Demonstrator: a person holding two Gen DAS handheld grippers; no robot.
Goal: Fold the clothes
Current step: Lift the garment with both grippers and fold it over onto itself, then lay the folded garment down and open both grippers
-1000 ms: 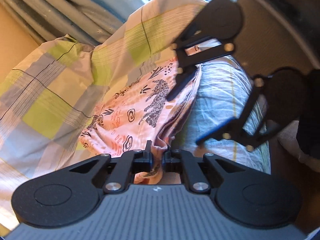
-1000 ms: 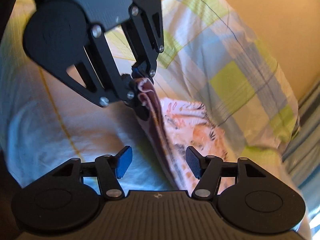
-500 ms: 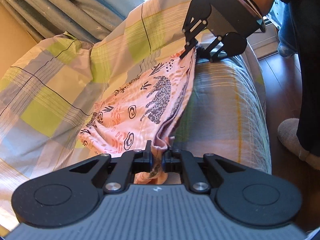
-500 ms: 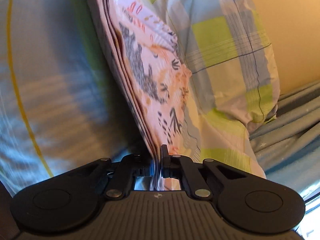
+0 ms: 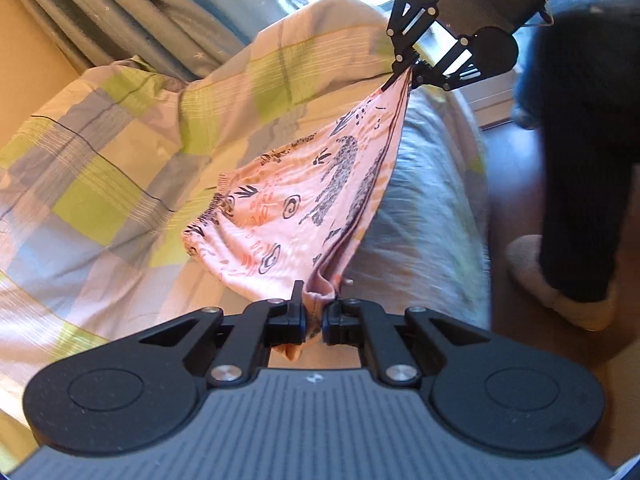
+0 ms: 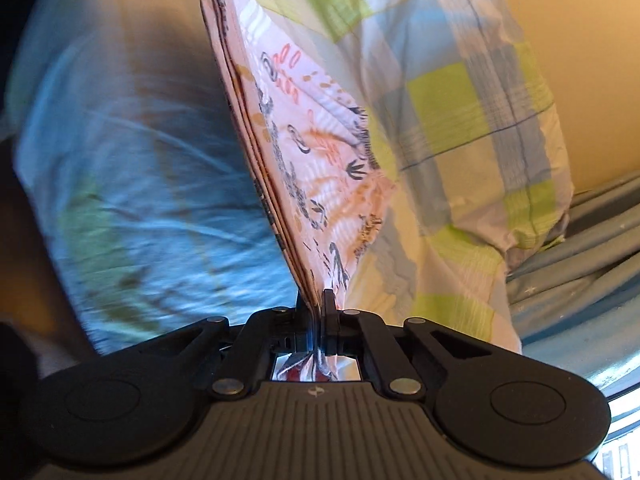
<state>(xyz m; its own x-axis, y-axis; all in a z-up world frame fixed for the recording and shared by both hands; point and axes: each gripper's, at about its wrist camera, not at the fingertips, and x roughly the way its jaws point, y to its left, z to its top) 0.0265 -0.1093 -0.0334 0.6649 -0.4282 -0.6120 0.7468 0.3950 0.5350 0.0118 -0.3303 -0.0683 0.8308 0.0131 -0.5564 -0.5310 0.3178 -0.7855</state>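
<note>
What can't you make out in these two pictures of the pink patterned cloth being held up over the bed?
- What garment the pink patterned cloth is: bunched and hanging in both views.
- The cloth's end inside the left gripper: the shut fingers cover it, left wrist view.
- The striped sheet: motion blur, right wrist view.
- The left gripper: out of frame in the right wrist view.
- The person: cut off at the left wrist view's edge beyond the right gripper.

A home bedroom. A bed is covered by a checked duvet [image 5: 120, 184] in green, blue and grey, with pleated blue curtains [image 5: 160, 12] at a sunlit window. A wooden floor [image 5: 516, 168] lies beside it.
</note>
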